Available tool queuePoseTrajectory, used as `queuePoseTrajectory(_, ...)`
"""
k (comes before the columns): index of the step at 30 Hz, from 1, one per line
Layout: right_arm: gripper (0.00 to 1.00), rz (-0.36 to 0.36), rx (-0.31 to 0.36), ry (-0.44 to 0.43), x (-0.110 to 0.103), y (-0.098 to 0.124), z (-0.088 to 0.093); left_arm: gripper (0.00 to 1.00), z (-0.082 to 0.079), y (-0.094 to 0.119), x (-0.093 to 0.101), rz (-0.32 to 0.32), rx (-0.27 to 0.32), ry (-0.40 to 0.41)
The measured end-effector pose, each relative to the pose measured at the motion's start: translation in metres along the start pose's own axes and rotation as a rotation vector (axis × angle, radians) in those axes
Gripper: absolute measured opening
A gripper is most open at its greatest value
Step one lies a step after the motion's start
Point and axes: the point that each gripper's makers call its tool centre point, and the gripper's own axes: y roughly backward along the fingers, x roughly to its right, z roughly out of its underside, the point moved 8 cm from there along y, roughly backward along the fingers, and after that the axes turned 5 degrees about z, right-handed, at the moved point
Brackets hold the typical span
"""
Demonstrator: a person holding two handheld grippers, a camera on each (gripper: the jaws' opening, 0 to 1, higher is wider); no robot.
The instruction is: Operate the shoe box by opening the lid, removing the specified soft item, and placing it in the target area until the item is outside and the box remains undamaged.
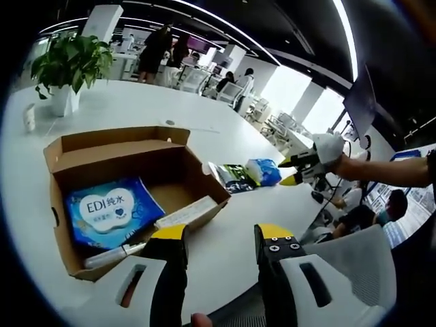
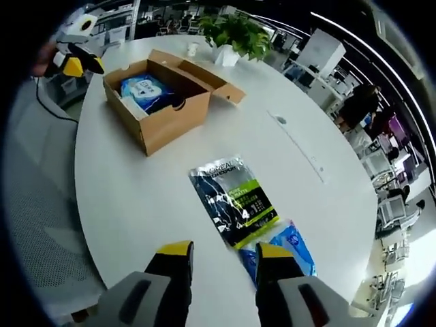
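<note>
The open cardboard shoe box (image 1: pixel 197 178) stands on the white table with its lid flap folded back. Inside lie a blue soft pack (image 1: pixel 109 211) marked EDI, a long white item (image 1: pixel 187 212) and a thin tube (image 1: pixel 112 255). My left gripper (image 1: pixel 221 235) is open above the table's near edge, just right of the box, with nothing between its jaws. My right gripper (image 2: pixel 225 251) is open too, above the table edge beside a dark green-labelled pack (image 2: pixel 235 201) and a blue pack (image 2: pixel 289 246). In the right gripper view the box (image 2: pixel 163 116) is far off.
A potted plant (image 1: pixel 68 68) and a small white cup (image 1: pixel 29 117) stand beyond the box. The right gripper (image 1: pixel 305 167), in a gloved hand, hovers past the two packs (image 1: pixel 248 174). The left gripper (image 2: pixel 75 63) shows by the box. Grey chairs ring the table; people are in the background.
</note>
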Motion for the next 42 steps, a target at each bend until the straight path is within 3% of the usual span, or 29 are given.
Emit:
queuePoseTrajectory(15,0.38,-0.01,0.069,-0.041,-0.029,-0.011,-0.036,0.39,0.002,-0.001,-0.011,0.021,-0.016,0.003)
queuePoseTrajectory(26,0.4,-0.051,0.109,-0.025,-0.071,-0.019,-0.054,0.39,0.007,0.009,-0.029,0.012,-0.032,0.009)
queuePoseTrajectory(34,0.41,-0.066,0.142,-0.078,-0.096,-0.023,-0.069,0.39,0.01,0.018,-0.044,-0.002,-0.047,0.004)
queuePoseTrajectory(37,0.41,-0.037,0.133,-0.058,-0.101,-0.025,-0.07,0.39,0.011,0.022,-0.049,-0.012,-0.054,-0.003)
queuePoseTrajectory(42,0.43,-0.043,0.165,-0.119,-0.112,-0.023,-0.077,0.39,0.014,0.029,-0.059,-0.024,-0.061,-0.008)
